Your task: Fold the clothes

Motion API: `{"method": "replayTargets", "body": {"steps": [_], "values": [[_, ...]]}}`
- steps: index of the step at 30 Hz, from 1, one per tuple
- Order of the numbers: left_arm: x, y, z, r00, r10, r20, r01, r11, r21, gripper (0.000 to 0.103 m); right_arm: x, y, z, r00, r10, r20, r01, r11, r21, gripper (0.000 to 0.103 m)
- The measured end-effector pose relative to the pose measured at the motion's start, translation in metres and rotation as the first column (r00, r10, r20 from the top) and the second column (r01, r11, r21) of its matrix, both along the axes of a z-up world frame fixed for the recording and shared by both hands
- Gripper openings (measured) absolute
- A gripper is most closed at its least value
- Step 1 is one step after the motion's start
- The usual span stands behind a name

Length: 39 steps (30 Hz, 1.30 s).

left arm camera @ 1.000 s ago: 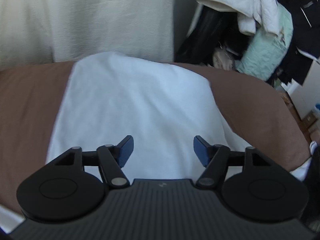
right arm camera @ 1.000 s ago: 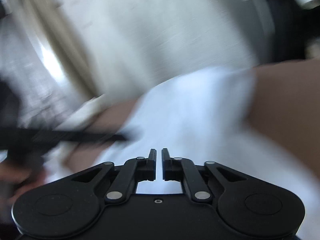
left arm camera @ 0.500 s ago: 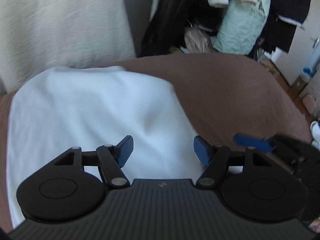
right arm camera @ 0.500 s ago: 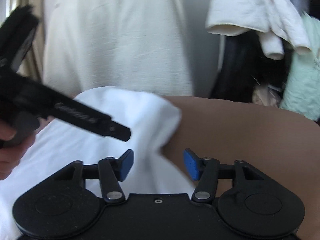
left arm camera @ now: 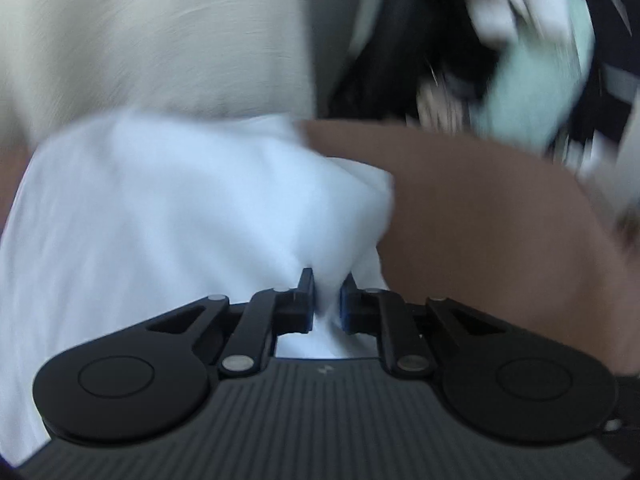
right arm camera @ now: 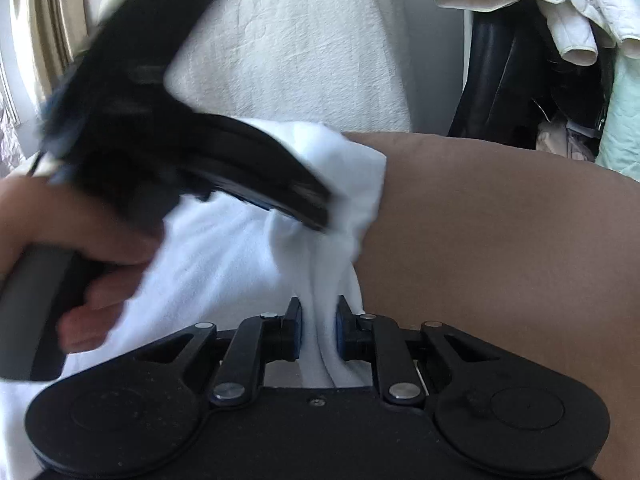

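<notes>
A white garment (left arm camera: 160, 208) lies on a brown bed surface (left arm camera: 480, 220); this view is blurred by motion. My left gripper (left arm camera: 326, 280) is shut on a bunched fold at the garment's right edge. In the right wrist view the same white garment (right arm camera: 224, 256) is pinched near its right edge by my right gripper (right arm camera: 318, 308), shut on a raised ridge of cloth. The left gripper (right arm camera: 316, 216) shows there too, held by a hand (right arm camera: 80, 240), its tip on the cloth just beyond my right one. The cloth between the two grips is puckered.
A cream curtain (right arm camera: 300, 40) hangs behind the bed. At the back right a rack holds white quilted clothes (right arm camera: 540, 0), a dark garment (right arm camera: 500, 80) and a mint quilted piece (right arm camera: 624, 120). Bare brown bed (right arm camera: 500, 240) spreads to the right.
Both grippers stood open half a second ago; both have now shut on the garment's right edge. The left gripper has swung in beside the right one, and the cloth there has bunched up.
</notes>
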<state>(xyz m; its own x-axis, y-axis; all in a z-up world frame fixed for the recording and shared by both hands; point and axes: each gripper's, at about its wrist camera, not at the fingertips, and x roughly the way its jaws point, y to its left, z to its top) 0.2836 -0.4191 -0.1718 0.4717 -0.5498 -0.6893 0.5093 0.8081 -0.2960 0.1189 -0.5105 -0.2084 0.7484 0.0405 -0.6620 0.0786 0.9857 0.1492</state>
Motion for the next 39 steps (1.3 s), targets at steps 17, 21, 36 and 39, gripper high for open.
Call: {"method": "replayTargets", "body": {"steps": [17, 21, 36, 39], "values": [[-0.094, 0.132, 0.006, 0.973, 0.219, 0.076, -0.220, 0.976, 0.001, 0.013, -0.043, 0.036, 0.023, 0.957, 0.291, -0.021, -0.286, 0.951, 0.117, 0.026], [-0.084, 0.113, 0.041, 0.965, 0.189, 0.180, -0.184, 0.982, -0.045, 0.064, -0.036, 0.036, 0.012, 0.946, 0.322, -0.025, -0.314, 0.935, 0.164, 0.026], [-0.076, 0.151, 0.000, 0.955, 0.298, -0.005, -0.294, 0.940, -0.174, 0.014, -0.053, 0.040, 0.021, 0.951, 0.305, -0.047, -0.298, 0.946, 0.124, 0.040], [-0.100, 0.176, -0.018, 0.894, 0.438, -0.090, -0.447, 0.878, -0.168, 0.024, -0.058, 0.029, 0.028, 0.975, 0.224, -0.016, -0.221, 0.969, 0.113, 0.052]]}}
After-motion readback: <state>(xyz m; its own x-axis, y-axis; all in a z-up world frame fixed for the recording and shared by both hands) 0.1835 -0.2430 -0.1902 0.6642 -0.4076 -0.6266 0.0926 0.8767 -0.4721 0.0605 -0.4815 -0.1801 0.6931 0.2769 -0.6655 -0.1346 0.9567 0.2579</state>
